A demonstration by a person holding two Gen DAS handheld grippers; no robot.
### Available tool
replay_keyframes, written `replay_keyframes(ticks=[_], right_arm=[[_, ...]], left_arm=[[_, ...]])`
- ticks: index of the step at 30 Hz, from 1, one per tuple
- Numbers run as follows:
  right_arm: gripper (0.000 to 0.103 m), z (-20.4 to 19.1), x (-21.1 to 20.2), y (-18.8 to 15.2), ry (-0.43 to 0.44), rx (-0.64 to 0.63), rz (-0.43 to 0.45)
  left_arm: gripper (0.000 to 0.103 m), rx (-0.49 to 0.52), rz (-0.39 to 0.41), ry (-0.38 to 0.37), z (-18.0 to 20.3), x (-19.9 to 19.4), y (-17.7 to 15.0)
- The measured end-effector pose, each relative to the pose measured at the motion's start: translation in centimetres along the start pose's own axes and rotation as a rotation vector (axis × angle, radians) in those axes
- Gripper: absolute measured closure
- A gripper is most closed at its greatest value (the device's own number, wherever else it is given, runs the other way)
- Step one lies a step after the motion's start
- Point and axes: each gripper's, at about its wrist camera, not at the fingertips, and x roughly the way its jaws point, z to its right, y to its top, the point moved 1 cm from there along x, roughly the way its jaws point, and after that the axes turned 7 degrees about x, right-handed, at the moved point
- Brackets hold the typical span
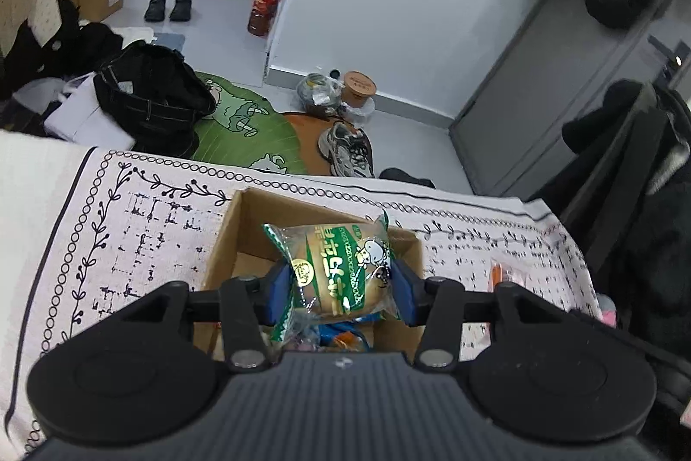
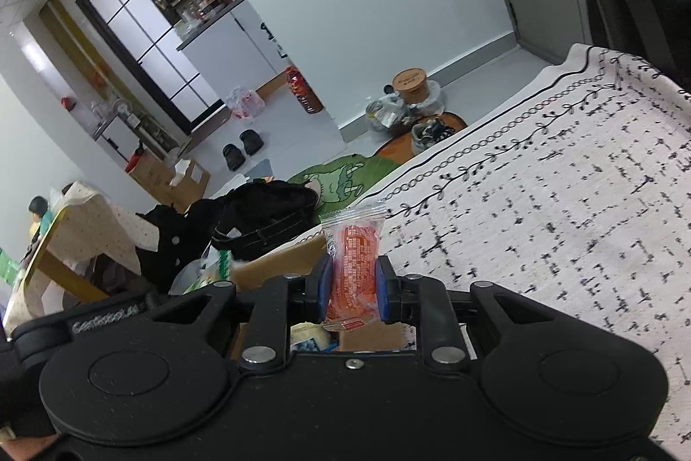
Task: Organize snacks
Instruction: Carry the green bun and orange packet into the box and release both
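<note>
In the left wrist view my left gripper (image 1: 339, 281) is shut on a green-wrapped bun packet (image 1: 332, 266) and holds it over an open cardboard box (image 1: 224, 240) on the patterned tablecloth. More wrapped snacks (image 1: 341, 338) lie in the box under the packet. In the right wrist view my right gripper (image 2: 352, 290) is shut on a small orange snack packet in clear wrap (image 2: 352, 266), held above the same cardboard box (image 2: 280, 262), whose edge shows left of the fingers. That orange packet also shows at the right in the left wrist view (image 1: 503, 275).
The table wears a white cloth with black marks (image 2: 540, 201). Beyond its far edge the floor holds a green mat (image 1: 246, 128), a black bag (image 1: 151, 89), a sneaker (image 1: 347, 147) and a dark chair with clothes (image 1: 635, 176) at the right.
</note>
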Motion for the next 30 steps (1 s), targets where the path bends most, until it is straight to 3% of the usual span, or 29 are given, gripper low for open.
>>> replay_keyframes(ticks=[12,19,22,24,30], right_arm=[[0.082,-2.0,1.7,-1.4,0.031,-0.014,-0.041],[0.082,-2.7,2.5,-2.1,0.041,-0.020,-0.068],[0.076,-3.0,2.6,-2.3,0.050,-0.027,-0.071],[0.066,-3.2,2.5,-2.3,0.054,-0.029,-0.063],[0.055,-2.2,1.2,-2.0,0.021,-0.004,-0.041]], left_arm=[[0.048,-0.093,0.076,-0.020,-2.5,1.7,0.2],[0.045,-0.113,0.059,-0.026,-3.4,2.1,-0.1],[0.045,-0.116,0.044,-0.031,-3.8,2.3,-0.4],[0.045,-0.115,0.042,-0.029,-3.9,2.2,-0.4],[0.035,-0.106,0.034,-0.024,-4.0,1.7,-0.3]])
